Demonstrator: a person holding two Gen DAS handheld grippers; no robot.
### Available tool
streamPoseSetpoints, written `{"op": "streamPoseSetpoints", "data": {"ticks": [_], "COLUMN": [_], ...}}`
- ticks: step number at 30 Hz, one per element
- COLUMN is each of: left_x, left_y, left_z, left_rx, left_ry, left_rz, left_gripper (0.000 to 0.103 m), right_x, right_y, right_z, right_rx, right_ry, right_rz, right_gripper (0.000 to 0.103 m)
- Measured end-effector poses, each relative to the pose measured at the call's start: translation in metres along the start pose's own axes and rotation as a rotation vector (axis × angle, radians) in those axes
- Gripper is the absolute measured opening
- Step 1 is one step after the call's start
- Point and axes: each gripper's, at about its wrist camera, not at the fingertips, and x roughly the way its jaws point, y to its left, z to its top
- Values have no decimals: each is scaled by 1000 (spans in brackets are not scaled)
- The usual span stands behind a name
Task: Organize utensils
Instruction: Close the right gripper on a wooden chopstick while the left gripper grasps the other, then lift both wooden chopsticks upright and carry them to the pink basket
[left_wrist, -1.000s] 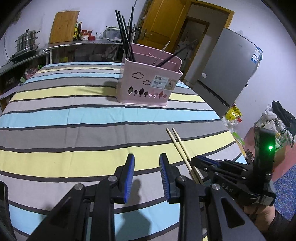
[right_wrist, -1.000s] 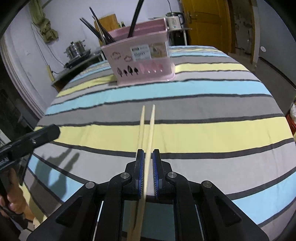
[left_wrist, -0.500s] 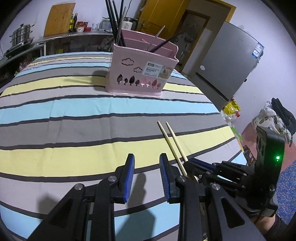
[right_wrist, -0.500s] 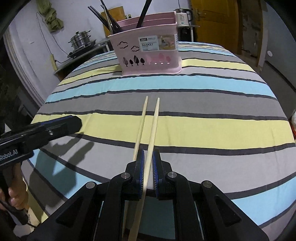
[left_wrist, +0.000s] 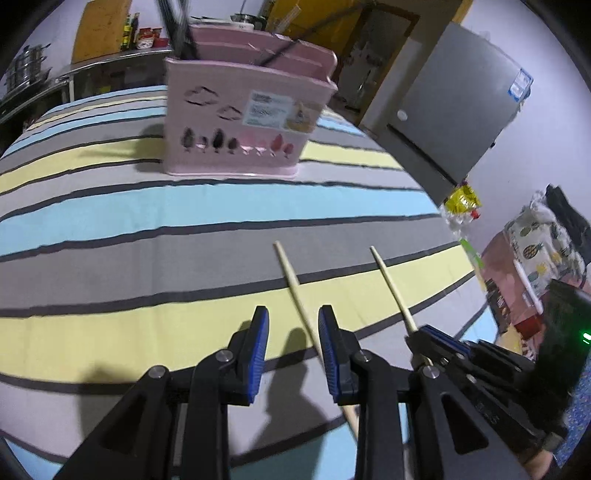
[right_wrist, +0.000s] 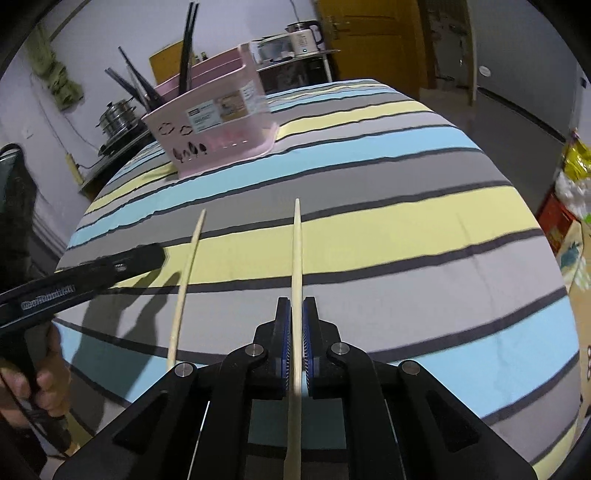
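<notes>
Two pale wooden chopsticks are apart. One chopstick (right_wrist: 296, 251) sticks forward from my right gripper (right_wrist: 295, 308), whose jaws are closing and press on it; the same pair shows in the left wrist view as chopstick (left_wrist: 391, 288) and right gripper (left_wrist: 424, 339). The other chopstick (left_wrist: 295, 284) (right_wrist: 186, 280) lies on the striped tablecloth (left_wrist: 110, 218). My left gripper (left_wrist: 291, 317) (right_wrist: 110, 266) hovers open just over its near half, nothing pinched. A pink utensil basket (left_wrist: 240, 122) (right_wrist: 214, 136) stands further back, holding dark chopsticks (right_wrist: 186, 48).
The table's right edge drops off near a grey fridge (left_wrist: 461, 110) and bags (left_wrist: 461, 206) on the floor. A counter with steel pots (left_wrist: 26, 70) runs behind the table. A hand (right_wrist: 40, 384) holds the left gripper's handle.
Both chopsticks were together in my right gripper. Now one lies alone on the cloth while the right gripper has shifted rightward with the other. The left gripper has moved forward over the loose one.
</notes>
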Motion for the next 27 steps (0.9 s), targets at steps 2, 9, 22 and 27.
{"op": "streamPoseSetpoints", "data": {"ticks": [2, 9, 22, 27], "left_x": [11, 15, -4, 10], "left_y": [-6, -8, 26, 20], "left_z": [2, -1, 6, 20], "left_rx": [14, 122, 140, 160], "left_ry": [19, 39, 75, 88], "left_rz": [11, 78, 82, 97], "left_gripper": [29, 11, 23, 24], "right_x": [-2, -1, 28, 41], "right_y": [-2, -4, 1, 6], "right_z": [1, 8, 43, 57], "right_rx": [13, 11, -56, -89], "right_ry": [5, -6, 20, 44], "right_rz": [11, 24, 9, -3], "right_gripper": [6, 7, 10, 10]}}
